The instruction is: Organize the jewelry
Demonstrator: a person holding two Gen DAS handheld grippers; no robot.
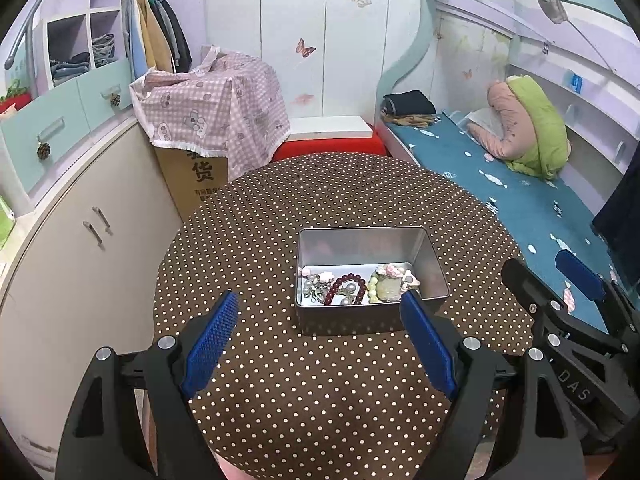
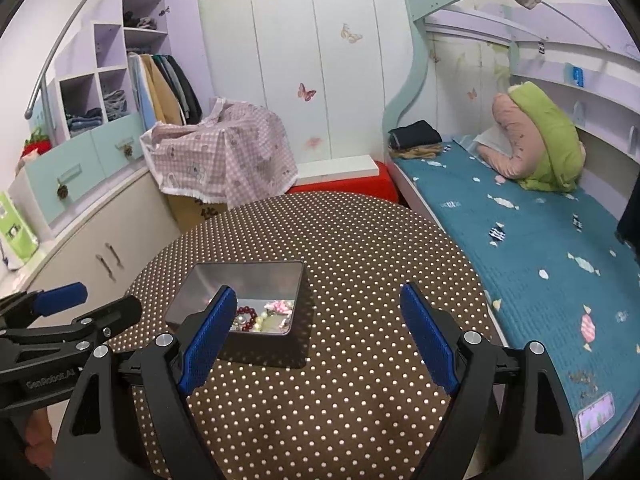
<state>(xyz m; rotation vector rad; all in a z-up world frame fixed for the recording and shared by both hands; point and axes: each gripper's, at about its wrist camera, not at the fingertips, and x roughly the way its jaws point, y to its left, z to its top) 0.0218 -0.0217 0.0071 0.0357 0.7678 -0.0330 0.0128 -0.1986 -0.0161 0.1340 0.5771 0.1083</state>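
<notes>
The tin (image 1: 370, 280) sits on the dotted table (image 1: 280, 220), jewelry (image 1: 352, 286) heaped at its near end, the pieces tangled and hard to separate. Both the left gripper (image 1: 320, 344) and right gripper (image 2: 318, 340) gape empty above the cloth, and the right one's left pad (image 2: 208, 336) hides part of the tin.

Left tool (image 1: 318, 346) gapes empty before the jewelry (image 1: 352, 288) in the tin (image 1: 344, 320)

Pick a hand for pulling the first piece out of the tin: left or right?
Left, probably. The left gripper faces the tin head-on, with the red bead bracelet just ahead between its open fingers. The right gripper, also open, has the tin off to its left.
</notes>
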